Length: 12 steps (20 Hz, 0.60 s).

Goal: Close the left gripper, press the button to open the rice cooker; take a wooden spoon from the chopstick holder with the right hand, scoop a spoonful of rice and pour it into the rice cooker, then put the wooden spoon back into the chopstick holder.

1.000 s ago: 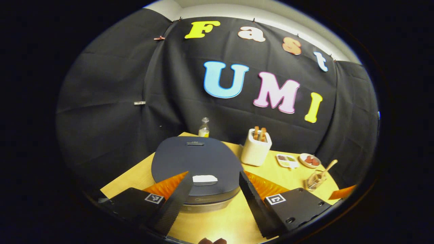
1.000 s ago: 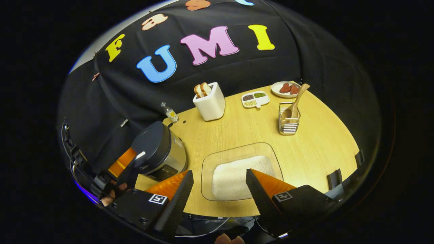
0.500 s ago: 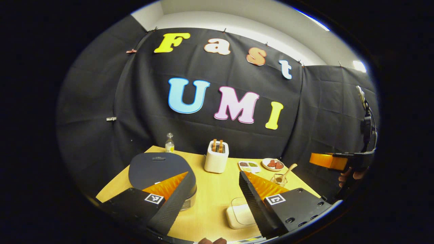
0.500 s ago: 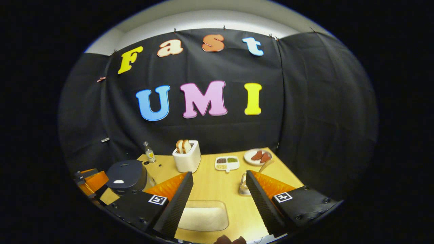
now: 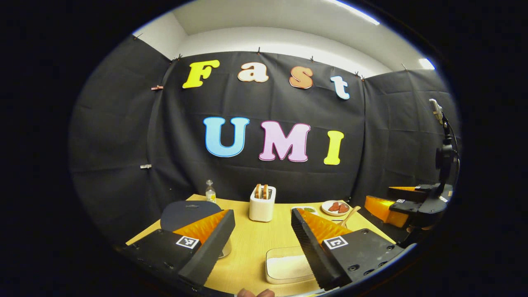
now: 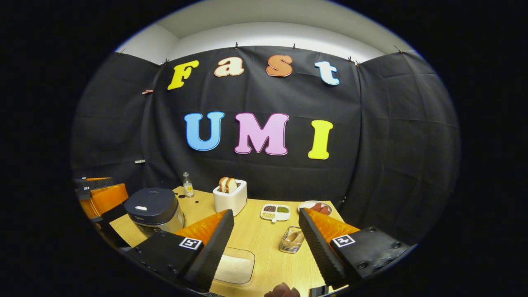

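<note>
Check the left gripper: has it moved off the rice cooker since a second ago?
Yes. The left gripper has pulled back and up: the rice cooker, earlier large between its open fingers, now sits small, partly behind the left finger.

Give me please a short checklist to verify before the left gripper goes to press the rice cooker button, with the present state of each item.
1. Left gripper closed for pressing: not ok, its jaws stand wide apart.
2. Rice cooker lid shut, awaiting the press: ok.
3. Button on the lid free of obstruction: ok, nothing lies on it.
4. Left gripper near the button: not ok, it is held back from the cooker.
5. Wooden spoon in the chopstick holder: ok.
6. Right gripper free for the spoon: ok, open and holding nothing.
</note>
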### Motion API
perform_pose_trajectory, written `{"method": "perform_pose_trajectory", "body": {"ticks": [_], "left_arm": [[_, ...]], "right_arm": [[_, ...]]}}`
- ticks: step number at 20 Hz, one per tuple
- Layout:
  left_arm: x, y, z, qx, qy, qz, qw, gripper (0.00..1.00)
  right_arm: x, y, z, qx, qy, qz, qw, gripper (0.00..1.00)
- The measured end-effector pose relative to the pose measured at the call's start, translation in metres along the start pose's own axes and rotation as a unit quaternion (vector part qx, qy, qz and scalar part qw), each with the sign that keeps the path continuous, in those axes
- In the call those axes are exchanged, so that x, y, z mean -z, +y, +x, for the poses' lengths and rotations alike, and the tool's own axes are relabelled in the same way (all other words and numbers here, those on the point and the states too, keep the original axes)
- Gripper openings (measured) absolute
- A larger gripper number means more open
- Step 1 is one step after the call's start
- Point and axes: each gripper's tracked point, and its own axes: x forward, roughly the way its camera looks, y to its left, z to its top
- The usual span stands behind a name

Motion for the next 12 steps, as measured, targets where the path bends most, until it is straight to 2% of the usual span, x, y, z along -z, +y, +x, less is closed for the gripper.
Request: {"method": "perform_pose_trajectory", "body": {"ticks": [4,7,11,12], "left_arm": [[-0.003,-0.008,-0.003,-0.013,0.005,0.019,1.0,0.94],[-0.008,-0.01,-0.005,-0.017,0.001,0.036,0.999,0.94],[0.0,-0.011,-0.006,-0.022,0.014,0.027,0.999,0.94],[-0.002,-0.009,-0.007,-0.025,0.013,0.028,0.999,0.91]], "right_arm": [[-0.007,-0.014,-0.001,-0.006,-0.011,0.011,1.0,0.98],[0.003,-0.014,0.001,-0.01,0.007,0.02,1.0,0.98],[0.006,-0.008,0.008,-0.025,0.013,0.023,0.999,0.98],[0.008,-0.006,0.009,-0.028,0.018,0.02,0.999,0.98]]}}
